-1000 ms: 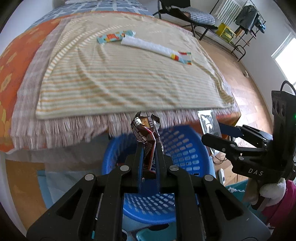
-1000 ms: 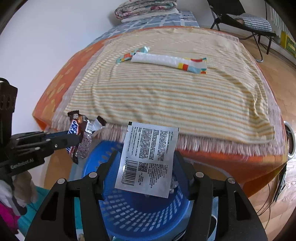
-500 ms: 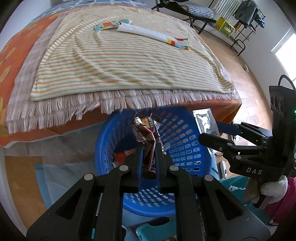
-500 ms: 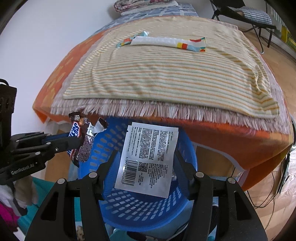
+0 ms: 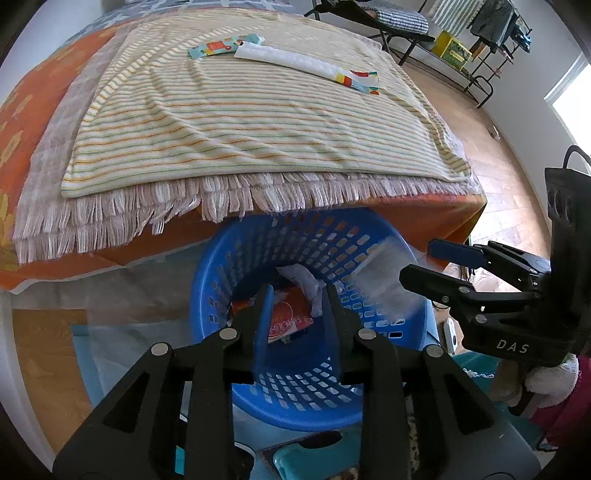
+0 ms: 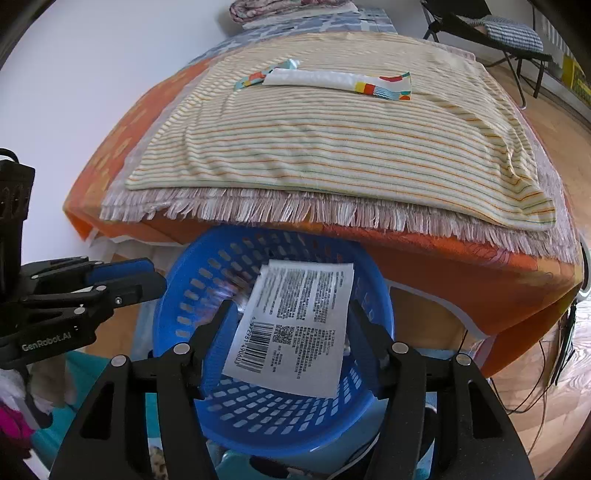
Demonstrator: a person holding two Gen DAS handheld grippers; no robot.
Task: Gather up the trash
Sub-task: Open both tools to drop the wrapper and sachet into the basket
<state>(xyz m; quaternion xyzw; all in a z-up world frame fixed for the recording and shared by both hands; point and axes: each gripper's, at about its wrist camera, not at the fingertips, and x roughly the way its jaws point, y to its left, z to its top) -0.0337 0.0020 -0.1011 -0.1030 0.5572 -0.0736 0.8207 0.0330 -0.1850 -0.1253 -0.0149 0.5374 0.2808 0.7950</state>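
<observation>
A blue perforated basket [image 5: 369, 243] stands on the floor at the bed's foot, with wrappers [image 5: 290, 321] inside; it also shows in the right wrist view [image 6: 192, 280]. My left gripper [image 5: 297, 299] is open and empty above the basket. My right gripper [image 6: 290, 314] is open over the basket; a white printed sachet [image 6: 295, 317] hangs tilted between its fingers, blurred in the left wrist view [image 5: 384, 284]. Two more wrappers lie far up the bed: a long white one [image 5: 303, 64] and a teal one [image 5: 221, 45].
The bed has a striped blanket [image 5: 240, 118] with a fringed edge overhanging the basket's far rim. Folding chairs [image 5: 388, 22] and a clothes rack stand on the wood floor at the right. A teal object [image 5: 295, 458] lies below the basket.
My left gripper opened and the chocolate bar wrapper dropped out of it. My right gripper opened; the white sachet is tilting and slipping. Both grippers moved down over the basket.
</observation>
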